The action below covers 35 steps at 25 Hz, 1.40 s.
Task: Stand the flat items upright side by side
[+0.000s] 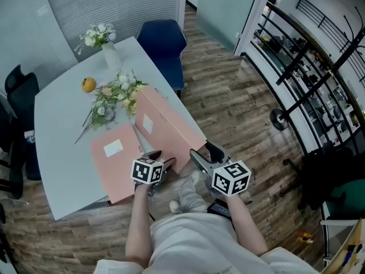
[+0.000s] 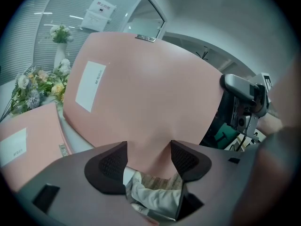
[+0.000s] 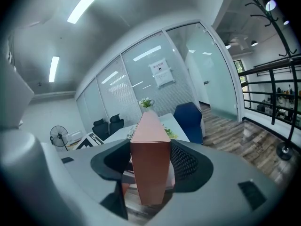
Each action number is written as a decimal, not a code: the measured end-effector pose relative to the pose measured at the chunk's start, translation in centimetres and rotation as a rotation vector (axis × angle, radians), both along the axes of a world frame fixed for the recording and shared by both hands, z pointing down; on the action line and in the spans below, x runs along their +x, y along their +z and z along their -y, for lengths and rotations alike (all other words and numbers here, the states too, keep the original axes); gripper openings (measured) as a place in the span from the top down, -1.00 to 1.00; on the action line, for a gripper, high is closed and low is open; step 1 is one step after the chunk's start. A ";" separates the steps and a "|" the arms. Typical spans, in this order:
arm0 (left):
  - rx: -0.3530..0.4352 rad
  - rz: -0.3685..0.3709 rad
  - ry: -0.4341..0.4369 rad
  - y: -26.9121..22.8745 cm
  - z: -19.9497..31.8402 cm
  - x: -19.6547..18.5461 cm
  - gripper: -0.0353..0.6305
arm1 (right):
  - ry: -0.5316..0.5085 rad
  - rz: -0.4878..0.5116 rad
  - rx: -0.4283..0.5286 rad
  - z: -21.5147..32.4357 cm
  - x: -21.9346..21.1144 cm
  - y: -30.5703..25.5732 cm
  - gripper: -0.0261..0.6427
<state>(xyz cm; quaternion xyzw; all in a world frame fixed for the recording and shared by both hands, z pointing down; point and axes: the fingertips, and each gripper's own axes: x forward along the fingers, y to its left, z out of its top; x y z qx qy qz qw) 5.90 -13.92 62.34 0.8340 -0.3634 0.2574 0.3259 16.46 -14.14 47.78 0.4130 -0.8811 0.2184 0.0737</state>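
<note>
Right gripper view: pink cardboard box file (image 3: 149,135) is leaning half-raised over the white table (image 1: 60,124) edge.
Right gripper (image 3: 151,166) is clamping its narrow spine; left gripper (image 2: 148,160) is sitting jaws apart at the broad face (no pinch). I'd be pivoting on the table-side edge, left steadying, landing well clear of the second pink file (image 1: 114,156) lying flat.
</note>
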 end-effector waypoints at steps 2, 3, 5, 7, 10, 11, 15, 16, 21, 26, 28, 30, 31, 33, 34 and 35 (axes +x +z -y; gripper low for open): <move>0.001 0.008 0.009 0.0 0.1 -0.1 0.05 | -0.006 -0.018 0.012 -0.2 -0.4 -0.1 0.09; 0.003 0.012 0.011 0.0 0.1 -0.1 0.05 | -0.007 -0.026 0.017 -0.3 -0.5 -0.2 0.09; 0.004 0.019 0.012 0.1 0.2 -0.1 0.05 | -0.009 -0.039 0.028 -0.5 -0.8 -0.4 0.09; 0.002 0.025 0.011 0.1 0.2 -0.2 0.05 | -0.013 -0.048 0.035 -0.8 -1.2 -0.5 0.09; -0.001 0.035 0.008 0.3 0.2 -0.4 0.05 | -0.018 -0.056 0.044 -1.2 -2.0 -0.6 0.09; -0.002 0.037 0.006 0.3 0.2 -0.4 0.05 | -0.015 -0.060 0.049 -1.3 -2.1 -0.7 0.09; -0.007 0.024 -0.010 0.4 0.2 -0.5 0.05 | 0.001 -0.065 0.062 -1.4 -2.2 -0.6 0.09; -0.009 0.018 -0.016 0.4 0.2 -0.5 0.05 | 0.002 -0.066 0.063 -1.4 -2.1 -0.6 0.09; -0.008 0.013 -0.033 0.4 -0.1 -0.5 0.05 | -0.013 -0.091 0.084 -1.8 -2.1 -0.8 0.09; -0.012 0.020 -0.035 0.6 -0.3 -0.4 0.05 | -0.043 -0.137 0.114 -2.3 -2.7 -0.9 0.09; -0.013 0.025 -0.038 0.6 -0.4 -0.4 0.05 | -0.057 -0.156 0.126 -2.5 -2.9 -0.9 0.09; -0.011 0.028 -0.043 0.6 -0.4 -0.3 0.05 | -0.065 -0.165 0.131 -2.7 -2.9 -0.9 0.09; -0.010 0.026 -0.046 0.5 -0.5 -0.3 0.05 | -0.065 -0.165 0.131 -2.7 -2.9 -0.9 0.09; -0.008 0.012 -0.055 0.4 -0.6 -0.3 0.05 | -0.066 -0.162 0.128 -2.8 -2.9 -0.8 0.09; -0.007 0.002 -0.061 0.3 -0.6 -0.3 0.05 | -0.067 -0.162 0.127 -2.9 -2.9 -0.8 0.09; -0.007 -0.009 -0.067 0.2 -0.7 -0.4 0.05 | -0.067 -0.162 0.127 -3.0 -2.9 -0.7 0.09</move>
